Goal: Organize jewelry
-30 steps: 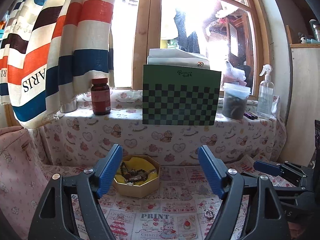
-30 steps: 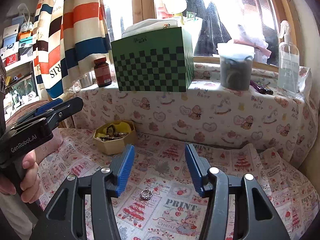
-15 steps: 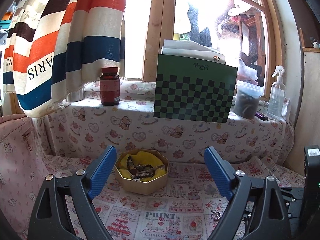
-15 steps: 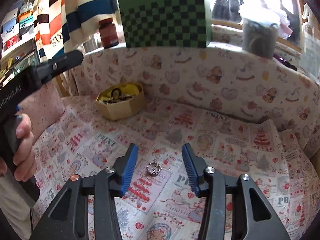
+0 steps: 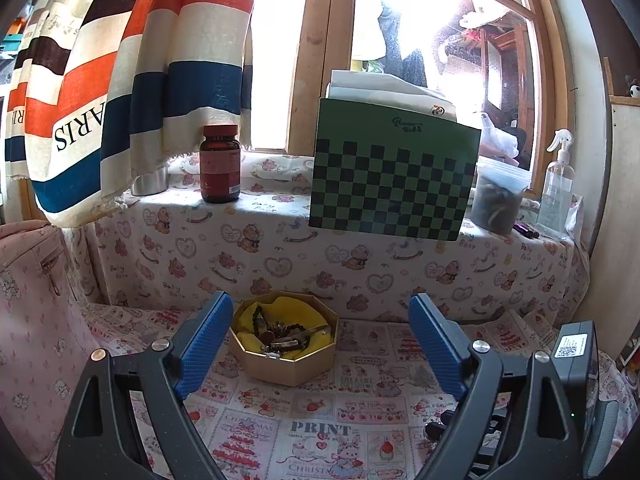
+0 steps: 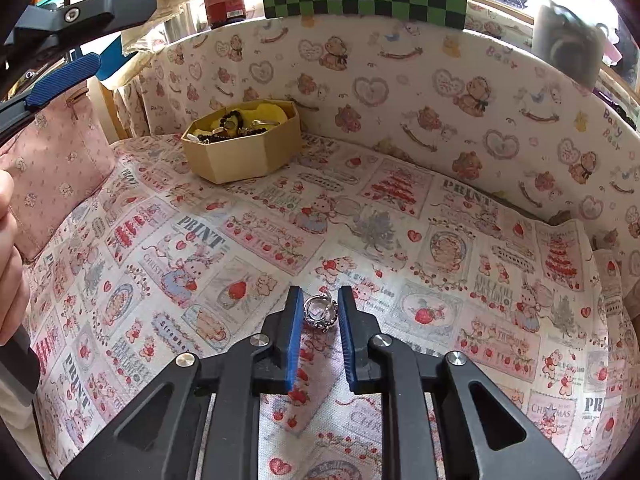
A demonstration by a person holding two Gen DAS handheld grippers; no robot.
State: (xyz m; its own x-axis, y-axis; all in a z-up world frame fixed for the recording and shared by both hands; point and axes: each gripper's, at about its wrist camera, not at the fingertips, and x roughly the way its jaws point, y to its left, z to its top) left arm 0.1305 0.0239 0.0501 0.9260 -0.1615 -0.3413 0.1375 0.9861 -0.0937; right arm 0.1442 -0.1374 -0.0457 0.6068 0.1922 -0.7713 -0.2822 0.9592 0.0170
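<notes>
— Right tongs (image 6: 319,312): low over the patterned cloth (image 6: 248,240) of the worktop, blue pads narrowed around a small silver ring (image 6: 319,313). Touching the metal on both sides? Cannot tell; a sliver of gap seems to show beside each pad.

— And the ring itself?

— Lying on the cloth, between the fingertips, well apart from the octagonal jewelry box (image 6: 242,142) and nearer the camera than it.

— Left tongs (image 5: 320,340)?

— Spread wide, holding nothing, raised above the cloth and aimed at the box (image 5: 285,338). Seen from the right wrist as a dark arm with one blue pad (image 6: 64,78), up and to the left of the box.

— Inside the box?

— Yellow lining, dark beaded strands, a few metal pieces heaped together. Lid off or none visible.

— Around the box?

— Behind it, a ledge draped in bear-and-heart fabric (image 5: 280,252). On the ledge, above and left of the box, a brown bottle with a red label (image 5: 220,164); above and right of it, a green checkered board (image 5: 394,182), then a lidded tub (image 5: 498,200) and a clear spray bottle (image 5: 558,188) farther right. Left of the box, a pink bag (image 5: 36,304). Striped curtain (image 5: 132,80) hanging above the bottle.
</notes>
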